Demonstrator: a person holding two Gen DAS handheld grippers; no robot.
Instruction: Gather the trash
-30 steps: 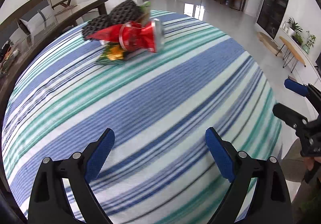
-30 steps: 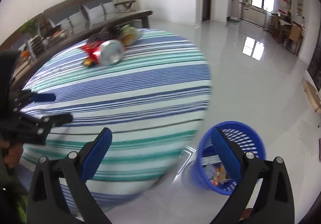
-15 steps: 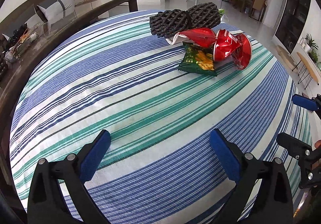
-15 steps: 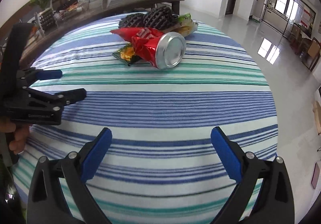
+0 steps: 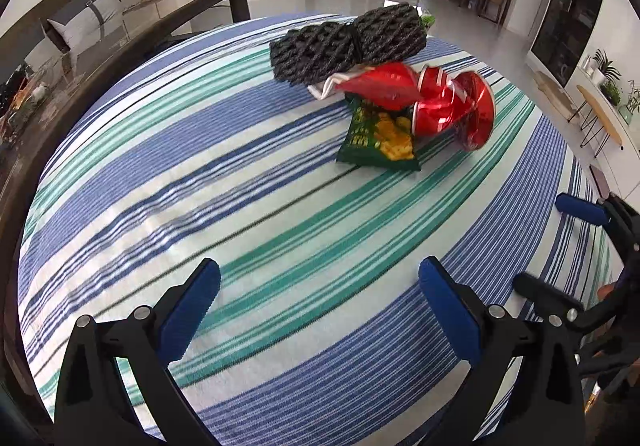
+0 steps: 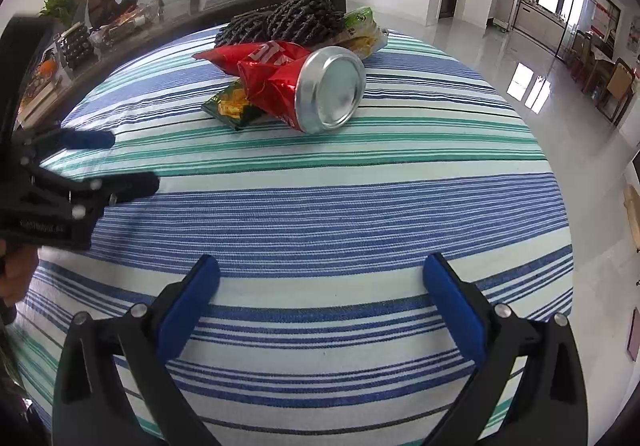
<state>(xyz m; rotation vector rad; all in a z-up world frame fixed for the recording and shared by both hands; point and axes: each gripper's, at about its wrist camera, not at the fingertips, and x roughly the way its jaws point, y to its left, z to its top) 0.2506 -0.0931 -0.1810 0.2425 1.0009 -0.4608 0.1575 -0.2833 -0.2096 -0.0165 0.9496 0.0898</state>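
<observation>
Seen only from the right: can's silver base (image 6: 331, 89). Both tools, left (image 5: 320, 310) and right (image 6: 320, 298), spread empty over the striped counter (image 5: 200, 174).

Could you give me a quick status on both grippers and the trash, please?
Left gripper and right gripper open, empty, above the striped cloth. Trash pile untouched: crushed red can, chip bags, black netting. Nothing in the way.

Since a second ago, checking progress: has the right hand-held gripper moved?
Yes. The right hand-held gripper swung from the floor-side table edge to over the striped tablecloth.
</observation>
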